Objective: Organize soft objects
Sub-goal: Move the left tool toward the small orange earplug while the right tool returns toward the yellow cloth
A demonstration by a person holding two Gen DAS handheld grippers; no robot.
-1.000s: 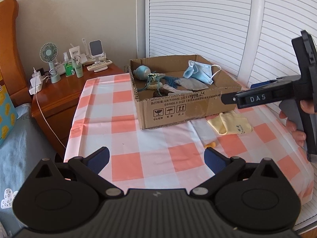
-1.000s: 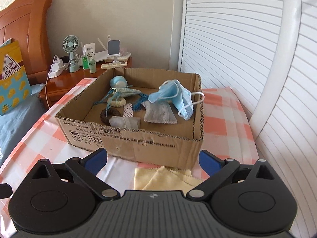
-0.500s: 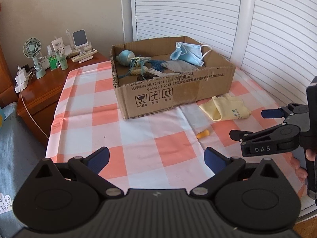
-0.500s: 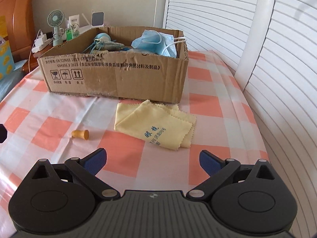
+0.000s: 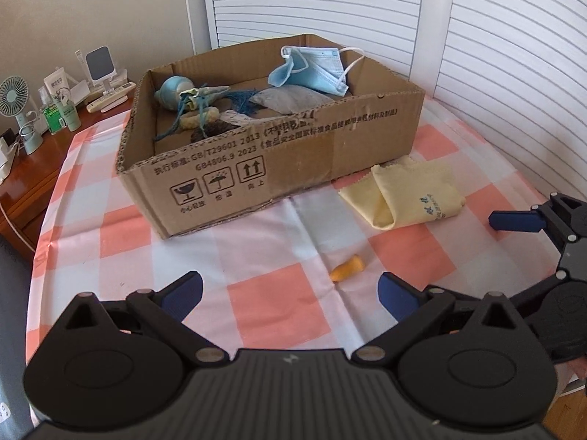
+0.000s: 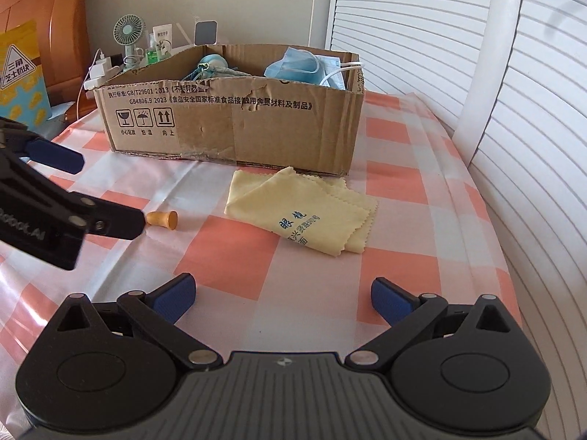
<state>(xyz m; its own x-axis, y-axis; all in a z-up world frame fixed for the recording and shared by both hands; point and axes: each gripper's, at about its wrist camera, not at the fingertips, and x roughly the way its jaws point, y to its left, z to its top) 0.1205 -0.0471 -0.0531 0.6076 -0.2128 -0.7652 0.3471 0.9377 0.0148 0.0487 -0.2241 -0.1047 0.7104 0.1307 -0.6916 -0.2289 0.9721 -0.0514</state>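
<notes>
A cardboard box (image 5: 293, 168) (image 6: 234, 124) stands on the checked tablecloth, holding a blue face mask (image 5: 312, 69) (image 6: 304, 66), a grey pouch (image 5: 290, 99) and several other soft items. A folded yellow cloth (image 5: 407, 194) (image 6: 304, 212) lies in front of the box's right end. A small orange earplug (image 5: 346, 267) (image 6: 161, 218) lies nearer. My left gripper (image 5: 290, 293) is open and empty, just short of the earplug. My right gripper (image 6: 282, 297) is open and empty, short of the yellow cloth.
A wooden nightstand (image 5: 33, 161) at the left carries a small fan (image 5: 14, 99) (image 6: 128, 33), bottles and a charger. White louvred doors (image 5: 513, 55) close the right side. The table (image 6: 488, 256) edge runs along the right. A bed headboard (image 6: 66, 18) stands at the far left.
Both grippers have dropped lower and closer to the tabletop. The right gripper has pulled back from over the box to in front of the yellow cloth. Both stayed open.
</notes>
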